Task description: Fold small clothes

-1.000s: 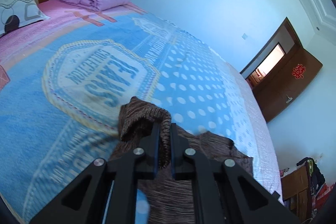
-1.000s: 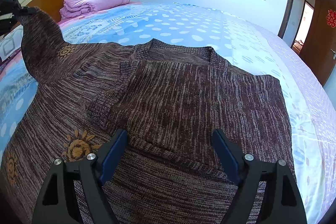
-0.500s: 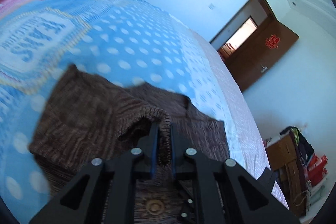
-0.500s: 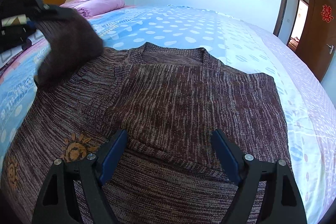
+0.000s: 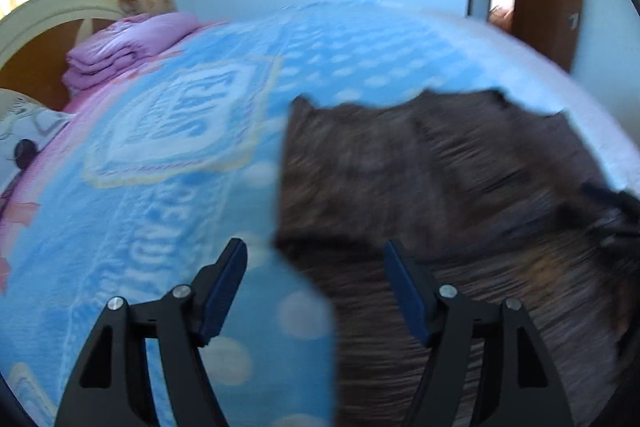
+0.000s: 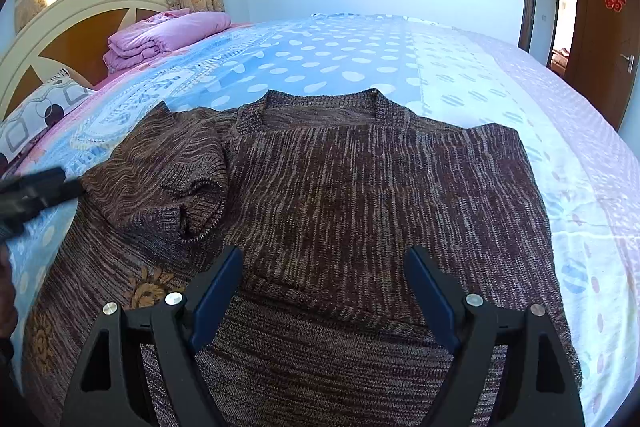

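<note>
A brown knit sweater (image 6: 360,195) lies flat on the bed, neck toward the far side. Its left sleeve (image 6: 176,179) is folded in over the left chest, cuff lying loose. Its right side also lies folded in. My right gripper (image 6: 324,267) is open and empty, just above the sweater's middle. My left gripper (image 5: 316,263) is open and empty over the sweater's left edge (image 5: 420,195); that view is blurred. The left gripper also shows at the left edge of the right wrist view (image 6: 36,191).
The bed has a blue dotted blanket (image 6: 340,55). A folded purple quilt (image 6: 160,35) and a patterned pillow (image 6: 36,115) lie by the headboard (image 6: 72,23). A brown door (image 6: 604,27) stands open at the right.
My left gripper carried the sleeve over the sweater, opened and let it go, then drew back to the left. The right gripper has hardly moved.
</note>
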Demonstrator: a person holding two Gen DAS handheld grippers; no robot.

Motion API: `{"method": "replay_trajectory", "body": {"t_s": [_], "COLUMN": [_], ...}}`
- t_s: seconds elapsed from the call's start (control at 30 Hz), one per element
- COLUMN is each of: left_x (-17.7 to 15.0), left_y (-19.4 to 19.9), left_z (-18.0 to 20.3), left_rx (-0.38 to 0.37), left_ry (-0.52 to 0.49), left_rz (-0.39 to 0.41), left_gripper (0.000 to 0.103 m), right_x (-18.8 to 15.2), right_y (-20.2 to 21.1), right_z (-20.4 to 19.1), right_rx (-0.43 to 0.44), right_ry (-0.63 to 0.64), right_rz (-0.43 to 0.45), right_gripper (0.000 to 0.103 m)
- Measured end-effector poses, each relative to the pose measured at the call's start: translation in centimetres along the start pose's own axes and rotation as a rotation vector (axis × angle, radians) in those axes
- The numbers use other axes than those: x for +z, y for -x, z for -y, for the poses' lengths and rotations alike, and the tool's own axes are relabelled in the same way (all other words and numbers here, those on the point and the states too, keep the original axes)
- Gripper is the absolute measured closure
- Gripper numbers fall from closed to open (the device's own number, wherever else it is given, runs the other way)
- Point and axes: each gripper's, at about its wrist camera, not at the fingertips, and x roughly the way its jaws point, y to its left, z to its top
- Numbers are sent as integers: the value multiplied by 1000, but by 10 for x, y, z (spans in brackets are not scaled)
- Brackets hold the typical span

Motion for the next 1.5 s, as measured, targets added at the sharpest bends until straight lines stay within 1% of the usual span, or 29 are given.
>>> {"method": "replay_trajectory", "body": {"t_s": [0.07,0.13,0.2,0.23,0.3,0.37,0.43,0.47,0.5,0.53,0.57,0.63,0.77,0.8,0.83,0.87,0.9,0.97,1.0,1.1,1.2,1.27,1.3,1.33,1.37,1.4,1.47,1.5], "left_x": [-2,-3,-3,-3,-5,-6,-8,-9,-10,-10,-10,-11,-11,-11,-11,-11,-12,-12,-12,-11,-11,-10,-10,-10,-10,-10,-10,-11], "left_y": [-13,-23,-26,-27,-29,-30,-29,-28,-27,-27,-26,-27,-26,-27,-27,-27,-27,-27,-27,-28,-29,-29,-29,-29,-29,-29,-29,-29], "left_z": [-7,-13,-20,-24,-27,-23,-19,-20,-21,-23,-25,-29,-29,-29,-29,-29,-29,-29,-30,-27,-26,-27,-26,-26,-26,-26,-26,-26], "left_rx": [17,4,23,30,17,29,42,41,34,26,15,4,-4,-4,-5,-6,-8,-14,-16,-5,-1,-1,0,2,2,1,2,4], "left_ry": [7,35,73,83,121,112,107,111,117,124,131,137,138,137,136,136,137,140,141,131,130,131,130,130,130,131,130,129], "left_rz": [-43,-73,-81,-88,-81,-67,-59,-58,-56,-55,-54,-51,-48,-48,-48,-47,-47,-46,-46,-51,-50,-51,-50,-49,-48,-47,-45,-45], "left_gripper": [30,27,11,8,6,6,6,5,5,5,5,5,4,4,4,4,3,3,3,2,1,1,1,1,1,1,1,1], "right_x": [1,0,0,1,4,14,27,34,40,44,47,51,54,54,56,56,59,65,68,77,82,81,79,76,73,68,61,58], "right_y": [-2,-2,0,4,11,17,17,15,9,3,-3,-19,-43,-46,-53,-55,-58,-54,-48,-34,-37,-43,-44,-43,-40,-33,-23,-20], "right_z": [0,0,0,1,4,0,-17,-28,-44,-56,-68,-91,-113,-114,-115,-113,-110,-101,-96,-76,-48,-25,-15,-4,3,5,0,-8], "right_rx": [0,-4,1,15,41,24,25,34,45,50,48,36,29,10,-25,-37,-35,-8,-8,-6,-76,-124,-124,-94,-58,-4,88,116], "right_ry": [-4,0,-1,-8,-29,-46,-18,14,66,108,153,231,279,290,303,304,293,256,244,177,107,37,-2,-46,-83,-116,-118,-90], "right_rz": [-8,-8,4,19,32,32,12,-2,-21,-32,-43,-71,-108,-114,-123,-128,-129,-112,-95,-59,-72,-93,-103,-120,-127,-122,-105,-102], "right_gripper": [20,20,20,20,20,20,21,28,40,44,46,46,46,50,56,72,84,93,94,94,94,94,94,92,81,60,41,41]}}
